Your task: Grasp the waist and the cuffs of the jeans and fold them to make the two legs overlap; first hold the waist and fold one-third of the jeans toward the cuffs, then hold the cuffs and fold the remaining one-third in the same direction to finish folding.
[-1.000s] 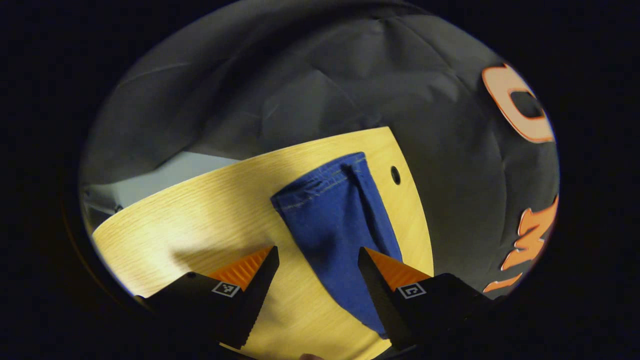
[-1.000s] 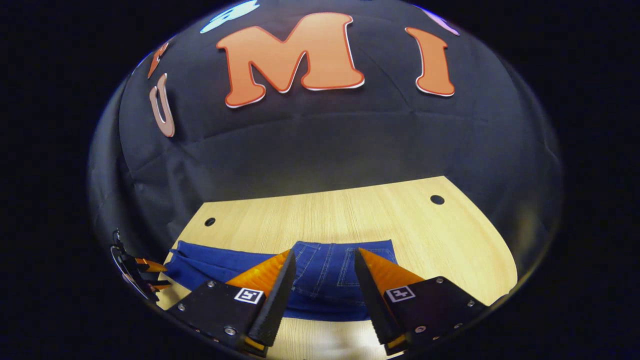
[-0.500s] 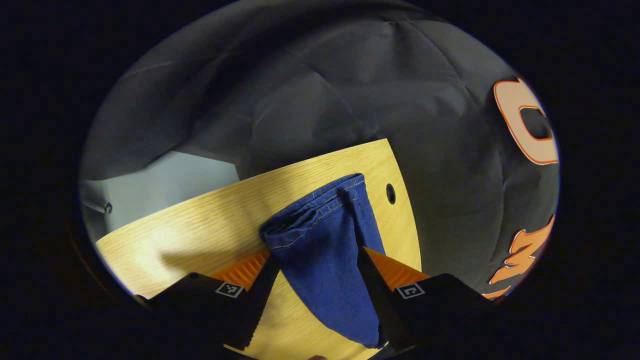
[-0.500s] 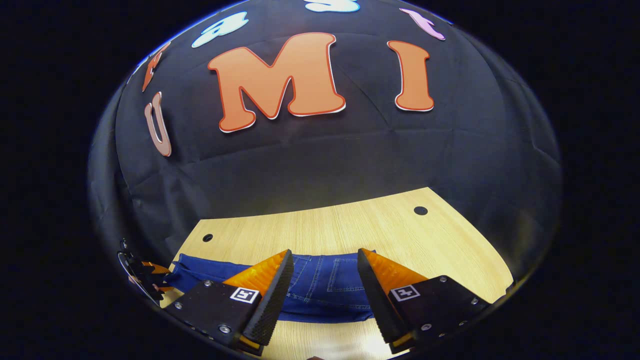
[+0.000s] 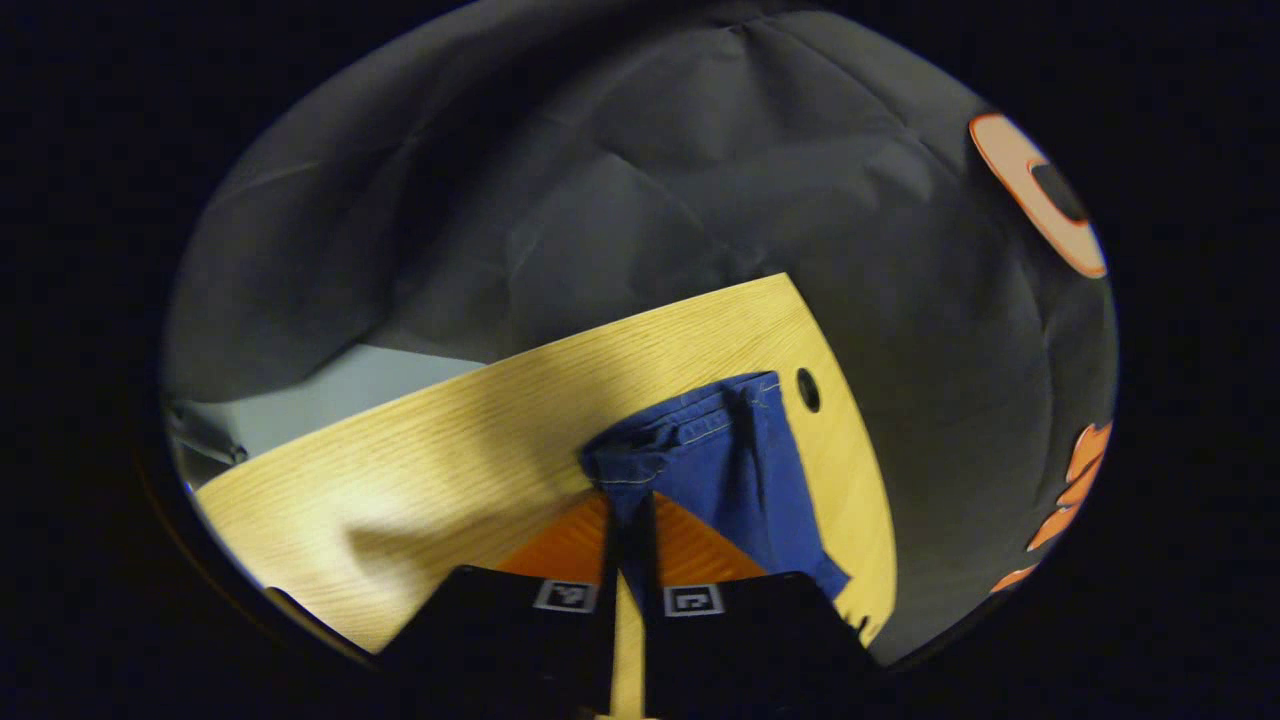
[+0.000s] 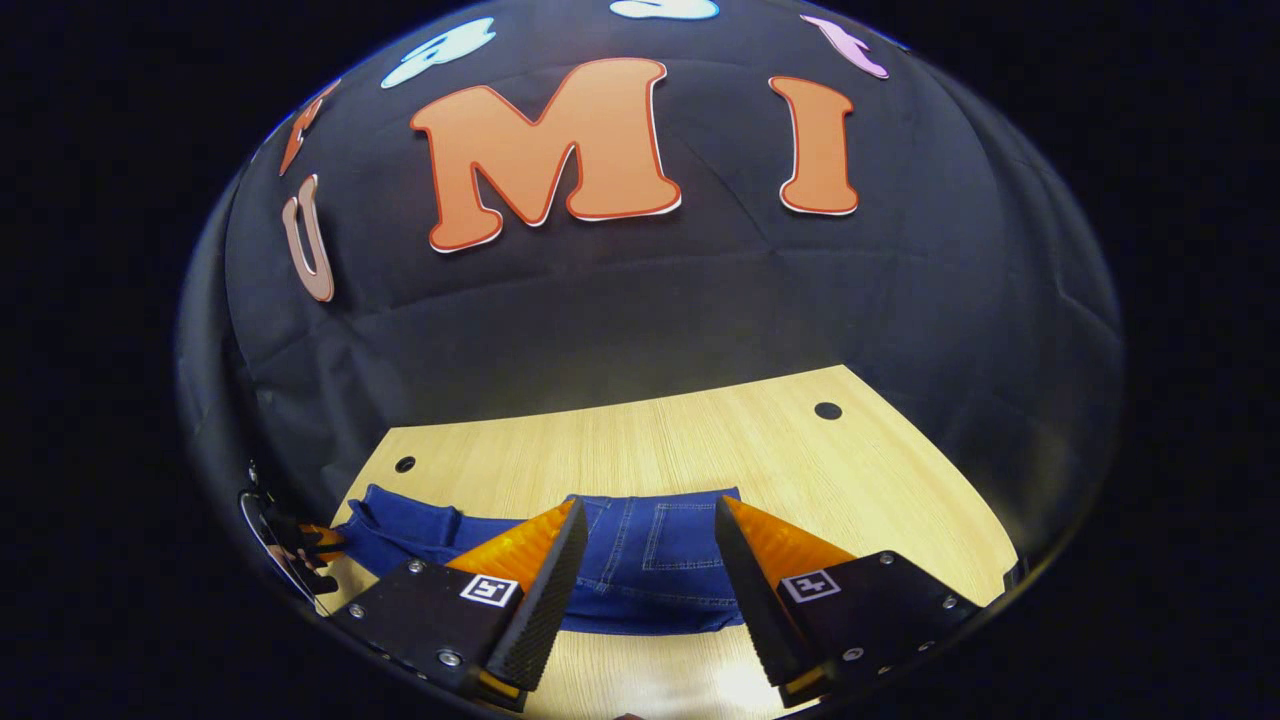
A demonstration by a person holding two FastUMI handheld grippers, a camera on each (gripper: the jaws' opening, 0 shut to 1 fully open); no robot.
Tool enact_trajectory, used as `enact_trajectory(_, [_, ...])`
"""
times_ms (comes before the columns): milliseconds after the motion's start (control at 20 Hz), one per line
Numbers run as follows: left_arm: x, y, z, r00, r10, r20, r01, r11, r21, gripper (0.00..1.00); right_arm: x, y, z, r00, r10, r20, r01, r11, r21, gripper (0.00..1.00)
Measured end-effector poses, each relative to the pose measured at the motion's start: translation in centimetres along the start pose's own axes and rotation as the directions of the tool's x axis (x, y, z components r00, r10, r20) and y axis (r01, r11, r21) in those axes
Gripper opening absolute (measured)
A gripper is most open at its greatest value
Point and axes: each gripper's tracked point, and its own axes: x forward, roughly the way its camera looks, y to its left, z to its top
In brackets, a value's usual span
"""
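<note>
- The left hand-held gripper (image 5: 630, 520) was spread wide half a second ago; now its fingers have closed on the near edge of the jeans (image 5: 725, 470) at the cuffs, the denim bunched above the fingertips.
- The right hand-held gripper (image 6: 645, 560) stays open, hovering over the waist end, the back pocket (image 6: 680, 545) between its fingers.
- The jeans lie across the table (image 6: 640, 450), cuffs toward the left side of the right gripper view, where the left hand-held gripper shows at the edge.
- Two round holes (image 6: 827, 410) pierce the table near its far corners; the jeans lie short of them.
</note>
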Motion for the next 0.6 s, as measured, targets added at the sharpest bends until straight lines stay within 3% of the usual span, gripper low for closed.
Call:
enact_trajectory(50, [0.1,0.3,0.2,0.999,0.027,0.016,-0.028,0.998,0.052,0.09,0.1,-0.2,0.1,1.0,-0.005,-0.001,0.005,1.0,0.0,0.81])
enact_trajectory(100, [3.5,-0.1,0.8,1.0,0.014,0.019,-0.016,0.996,0.086,0.1,0.2,-0.1,0.0,1.0,-0.003,-0.003,0.003,1.0,-0.002,0.81])
enact_trajectory(150, [1.0,-0.4,-0.2,0.999,0.007,0.034,-0.012,0.992,0.127,0.03,0.3,-0.4,0.0,1.0,-0.008,-0.007,0.008,1.0,-0.005,0.81])
enact_trajectory(250, [0.3,-0.8,0.1,0.998,-0.033,0.052,0.025,0.989,0.149,0.01,0.6,-0.4,-0.1,1.0,-0.006,-0.015,0.006,1.0,-0.007,0.81])
enact_trajectory(400, [-1.0,-2.1,0.8,0.99,-0.123,0.073,0.117,0.99,0.081,0.0,0.9,-0.8,0.2,1.0,-0.006,-0.013,0.006,1.0,-0.009,0.81])
enact_trajectory(600, [-4.2,-5.1,1.4,0.97,-0.218,0.106,0.2,0.968,0.154,0.01,1.3,-0.7,0.4,1.0,0.008,-0.018,-0.008,1.0,-0.001,0.81])
